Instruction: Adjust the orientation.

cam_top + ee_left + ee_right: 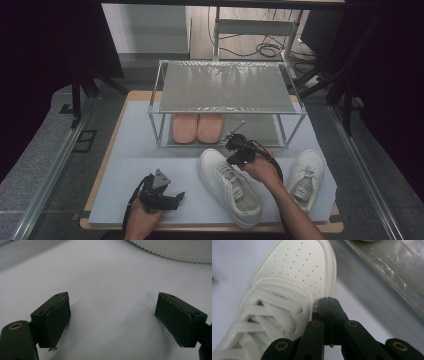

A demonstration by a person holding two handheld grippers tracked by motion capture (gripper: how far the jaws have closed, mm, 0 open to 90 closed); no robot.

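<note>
The right claw (329, 305) is seen with its jaws pressed together and nothing between them, its tip lying just beside the toe side of the nearer white sneaker (287, 290), at the edge of the perforated toe cap and the laces; whether it actually touches the leather cannot be told. In the high view that sneaker (228, 186) lies on the worktop (130, 160) in front of the rack, toe toward the shelves and heel toward the person, slightly skewed. The step is judged to be a nudge or a pick-up of this shoe: if it is to be lifted, the jaws would first have to be spread and set over the collar or tongue, since a grip cannot be made while they are closed; if pushed, the pressure is best kept low against the side so the shoe slides rather than rolls. The left claw (112, 315) is held wide apart and empty, low over bare worktop near the shoe's sole. Around stand the metal shoe rack (227, 107), a pair of pink slippers (197, 127) on its lower shelf, and the second white sneaker (305, 179) at the right. The rack's lower front bar and the slippers could hinder placing the shoe
</note>
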